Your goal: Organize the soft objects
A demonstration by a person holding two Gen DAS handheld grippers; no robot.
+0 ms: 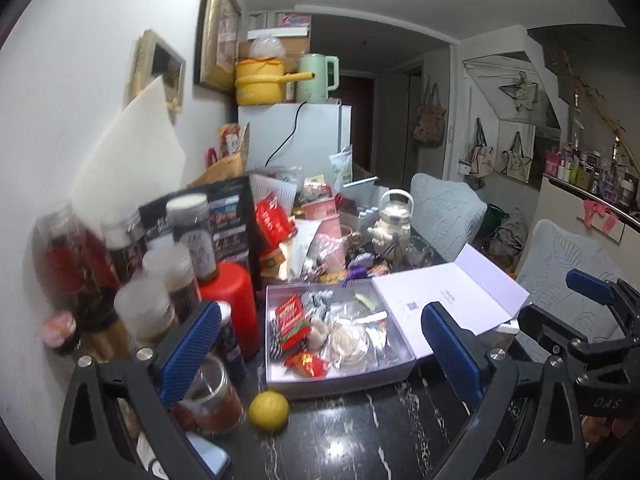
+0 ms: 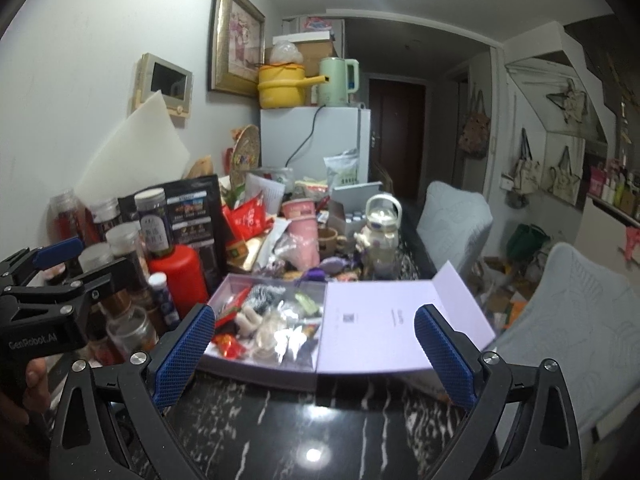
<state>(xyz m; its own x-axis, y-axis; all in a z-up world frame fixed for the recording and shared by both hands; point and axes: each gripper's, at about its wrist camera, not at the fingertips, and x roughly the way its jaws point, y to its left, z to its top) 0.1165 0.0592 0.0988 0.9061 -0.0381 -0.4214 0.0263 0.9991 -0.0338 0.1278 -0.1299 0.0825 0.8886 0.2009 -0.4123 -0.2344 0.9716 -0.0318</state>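
Both tongs (image 1: 320,354) (image 2: 316,354) gaping, empty, open box (image 1: 340,380) just beyond

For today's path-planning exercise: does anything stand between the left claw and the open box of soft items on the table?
Nothing visible blocks it. The left claw is open and empty, and the open box lies straight ahead with its lid folded away to the right. A yellow lemon sits just before the box's near-left corner, beside the path.

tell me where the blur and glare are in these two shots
Left wrist view: the jars on the left are smeared by motion blur, while the open box stays fairly sharp. Right wrist view: the ceiling light glares off the glossy tabletop, and objects behind the box look soft. Both views bend toward the edges, fisheye-style.
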